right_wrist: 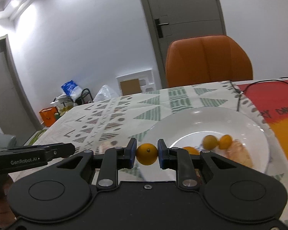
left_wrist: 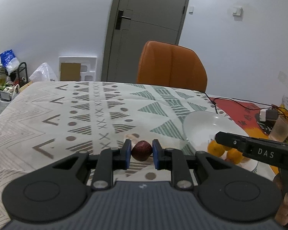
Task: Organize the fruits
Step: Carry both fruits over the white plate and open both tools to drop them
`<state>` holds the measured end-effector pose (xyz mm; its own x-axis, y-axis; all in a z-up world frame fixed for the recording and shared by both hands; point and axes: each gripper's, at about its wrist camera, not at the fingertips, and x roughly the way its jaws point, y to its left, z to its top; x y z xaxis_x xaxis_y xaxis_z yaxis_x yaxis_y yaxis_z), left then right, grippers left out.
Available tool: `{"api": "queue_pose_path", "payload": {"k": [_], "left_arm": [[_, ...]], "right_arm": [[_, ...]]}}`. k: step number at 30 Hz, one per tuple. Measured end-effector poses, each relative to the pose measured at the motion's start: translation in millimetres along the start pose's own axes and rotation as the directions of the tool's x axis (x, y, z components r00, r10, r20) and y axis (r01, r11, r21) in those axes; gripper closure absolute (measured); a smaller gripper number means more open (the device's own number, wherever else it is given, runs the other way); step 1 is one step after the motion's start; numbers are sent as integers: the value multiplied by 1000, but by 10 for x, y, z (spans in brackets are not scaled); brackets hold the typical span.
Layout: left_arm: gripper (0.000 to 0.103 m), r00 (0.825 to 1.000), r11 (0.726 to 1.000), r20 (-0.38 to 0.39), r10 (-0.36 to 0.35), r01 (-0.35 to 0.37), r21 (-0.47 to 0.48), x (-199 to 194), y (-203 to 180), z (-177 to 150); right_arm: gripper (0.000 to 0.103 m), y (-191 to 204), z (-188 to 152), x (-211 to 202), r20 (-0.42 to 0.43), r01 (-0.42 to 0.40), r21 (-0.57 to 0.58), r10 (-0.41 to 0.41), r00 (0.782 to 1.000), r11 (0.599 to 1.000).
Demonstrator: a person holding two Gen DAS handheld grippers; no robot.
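Observation:
My left gripper (left_wrist: 141,152) is shut on a small dark red fruit (left_wrist: 141,150), held above the patterned tablecloth (left_wrist: 67,115). In the right wrist view my right gripper (right_wrist: 146,154) is shut on a small orange fruit (right_wrist: 146,154), held near the left rim of a white plate (right_wrist: 220,118). Several small orange fruits (right_wrist: 225,141) and a pale peeled piece (right_wrist: 240,154) lie in that plate. The left wrist view shows the same plate (left_wrist: 201,122) to the right, with orange fruits (left_wrist: 217,147) partly hidden behind the right gripper's black body (left_wrist: 259,147).
An orange chair (left_wrist: 170,65) stands behind the table's far edge. A black cable (left_wrist: 220,101) runs over a red and orange mat (left_wrist: 240,107), near a translucent cup (left_wrist: 281,128) and a small adapter (left_wrist: 266,115). Bags and a rack (left_wrist: 9,72) stand on the floor at the left.

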<state>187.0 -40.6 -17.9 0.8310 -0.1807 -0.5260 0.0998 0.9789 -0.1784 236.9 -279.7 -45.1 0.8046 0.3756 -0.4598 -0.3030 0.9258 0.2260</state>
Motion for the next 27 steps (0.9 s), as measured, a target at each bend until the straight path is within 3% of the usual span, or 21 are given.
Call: {"api": "queue_pose_path", "payload": {"k": [20, 27], "left_arm": [[81, 998, 994, -31, -60, 63, 91, 395, -576, 140], [81, 996, 990, -51, -73, 79, 116, 547, -738, 139]], "right_arm": [[81, -638, 50, -58, 30, 85, 89, -88, 996, 992], [70, -772, 45, -66, 51, 84, 103, -89, 995, 991]]}}
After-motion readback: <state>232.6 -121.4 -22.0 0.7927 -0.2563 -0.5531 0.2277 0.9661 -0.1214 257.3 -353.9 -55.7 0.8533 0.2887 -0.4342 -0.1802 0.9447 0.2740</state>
